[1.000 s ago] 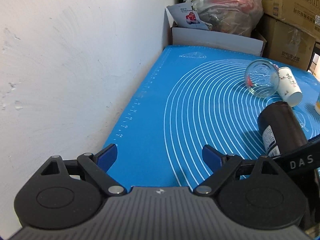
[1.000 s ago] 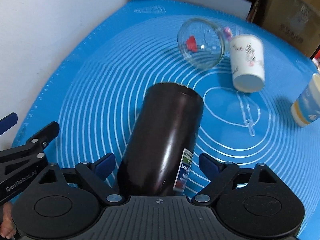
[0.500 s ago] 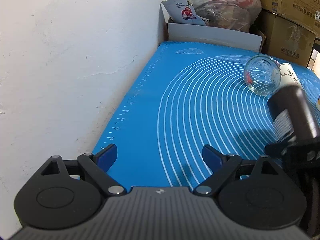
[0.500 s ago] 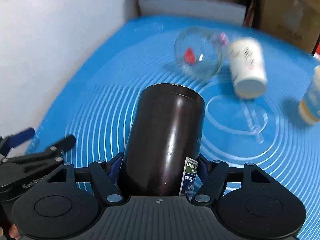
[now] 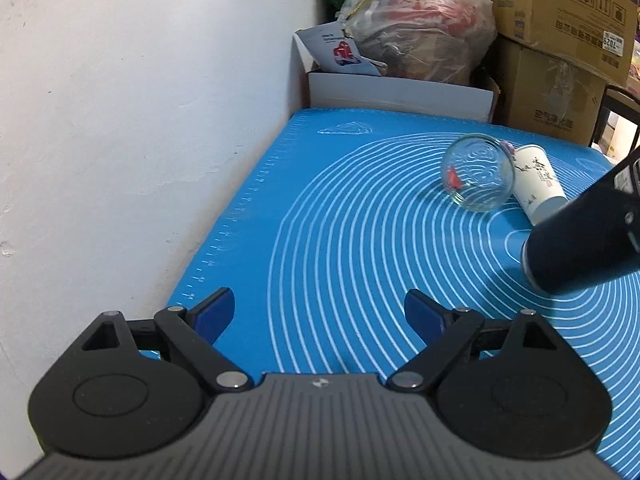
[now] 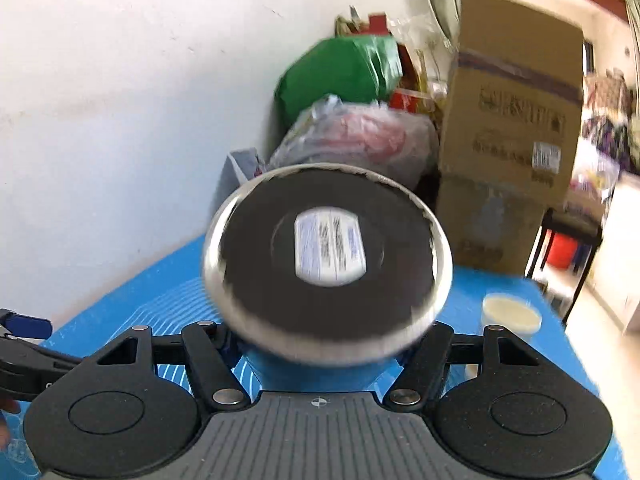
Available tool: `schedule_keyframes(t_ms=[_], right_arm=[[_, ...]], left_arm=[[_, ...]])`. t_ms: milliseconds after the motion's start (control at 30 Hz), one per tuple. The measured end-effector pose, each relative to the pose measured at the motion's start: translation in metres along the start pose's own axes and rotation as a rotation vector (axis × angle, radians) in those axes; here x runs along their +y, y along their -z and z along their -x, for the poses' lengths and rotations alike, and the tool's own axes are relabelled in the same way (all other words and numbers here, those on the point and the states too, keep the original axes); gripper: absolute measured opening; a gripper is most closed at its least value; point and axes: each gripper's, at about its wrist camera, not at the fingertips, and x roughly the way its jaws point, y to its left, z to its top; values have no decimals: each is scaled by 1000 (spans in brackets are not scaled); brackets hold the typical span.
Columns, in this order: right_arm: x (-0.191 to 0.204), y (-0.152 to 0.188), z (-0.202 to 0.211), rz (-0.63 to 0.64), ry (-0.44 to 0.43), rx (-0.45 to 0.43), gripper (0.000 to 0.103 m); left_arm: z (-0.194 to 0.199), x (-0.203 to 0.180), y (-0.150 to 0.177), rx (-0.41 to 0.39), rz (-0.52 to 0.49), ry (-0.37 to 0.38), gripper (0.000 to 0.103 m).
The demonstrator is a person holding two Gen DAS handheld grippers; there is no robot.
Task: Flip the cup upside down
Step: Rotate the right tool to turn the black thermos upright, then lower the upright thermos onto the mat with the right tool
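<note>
My left gripper [image 5: 316,312] idles over the near-left part of the blue mat [image 5: 360,216], jaws spread wide and holding nothing, much as it was a second ago, though its view has tipped up a little. At about two o'clock from it lie a clear glass cup [image 5: 478,174] and a white paper cup [image 5: 538,184], both on their sides and touching. At three o'clock the dark cup [image 5: 580,240] hangs slanted above the bench, clear of the mat with its shadow underneath. That is the change: half a second ago my right gripper [image 6: 324,344] had just clamped onto it, lying along my line of sight; now I have lifted and swung it, so its label-bearing end [image 6: 330,254] faces my camera, blurred by motion. My right jaws are closed on its body. I judge the flip is mid-turn; it still needs setting down rim first. A pale cup [image 6: 512,314] stands at my three o'clock.
</note>
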Motion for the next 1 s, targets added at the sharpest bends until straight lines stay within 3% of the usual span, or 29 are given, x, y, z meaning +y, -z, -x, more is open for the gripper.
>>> schedule_keyframes(t_ms=[400,867,1000], right_arm=[[-12,-2,-21,-21,1,50,66],[-16,-7,-35,-48,1,66,66],[-14,-5,-34,-46,14,51,73]], left_arm=[[-1,-6,-2,4,-9,-4,91],[-13,-22,-5,13,-21,45,91],[-15,-26,-7,12,-24,61,92]])
